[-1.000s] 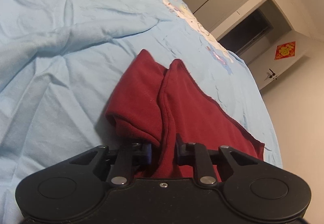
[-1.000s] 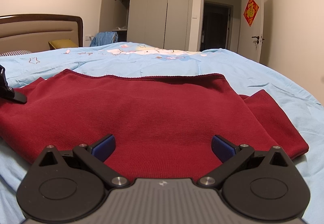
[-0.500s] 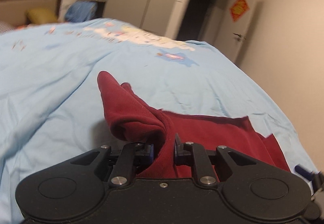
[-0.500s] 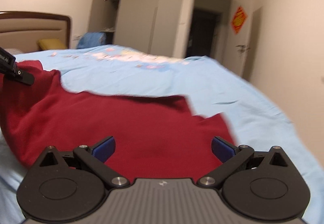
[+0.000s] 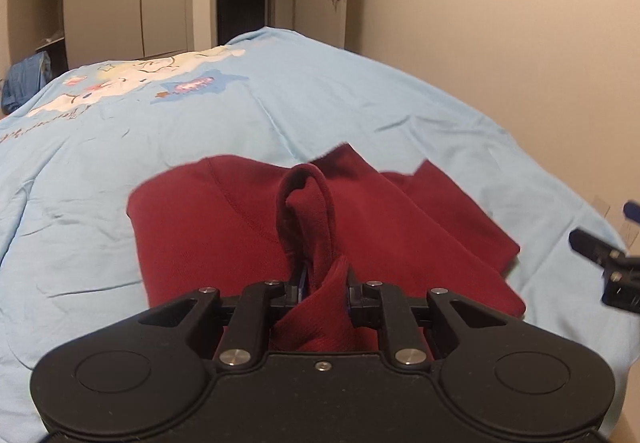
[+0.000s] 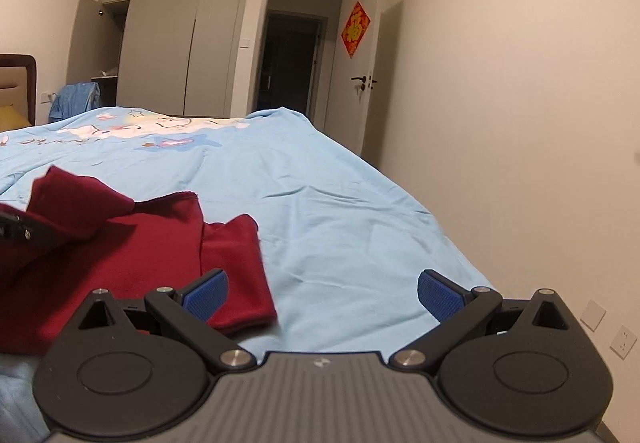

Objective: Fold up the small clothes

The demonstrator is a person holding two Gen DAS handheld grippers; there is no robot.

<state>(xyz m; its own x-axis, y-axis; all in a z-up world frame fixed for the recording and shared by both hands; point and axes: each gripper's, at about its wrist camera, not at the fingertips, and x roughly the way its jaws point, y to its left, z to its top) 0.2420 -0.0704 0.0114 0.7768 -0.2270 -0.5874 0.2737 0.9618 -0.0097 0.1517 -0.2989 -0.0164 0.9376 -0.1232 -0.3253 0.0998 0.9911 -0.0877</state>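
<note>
On the blue bedspread (image 5: 360,115), left tongs (image 5: 323,289) pinch the red garment (image 5: 224,219); right tongs (image 6: 320,293) gape wide, empty

The red garment (image 5: 400,227) is soft matt knit cloth; the bed cover (image 5: 360,103) is smooth thin cloth; the left hand-held gripper (image 5: 325,285) is matt black plastic.

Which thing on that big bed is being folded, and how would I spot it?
Find the light blue bedspread covering the bed. On its near side lies a dark red knit garment, pinched by the left gripper. It is the only red cloth there.
</note>
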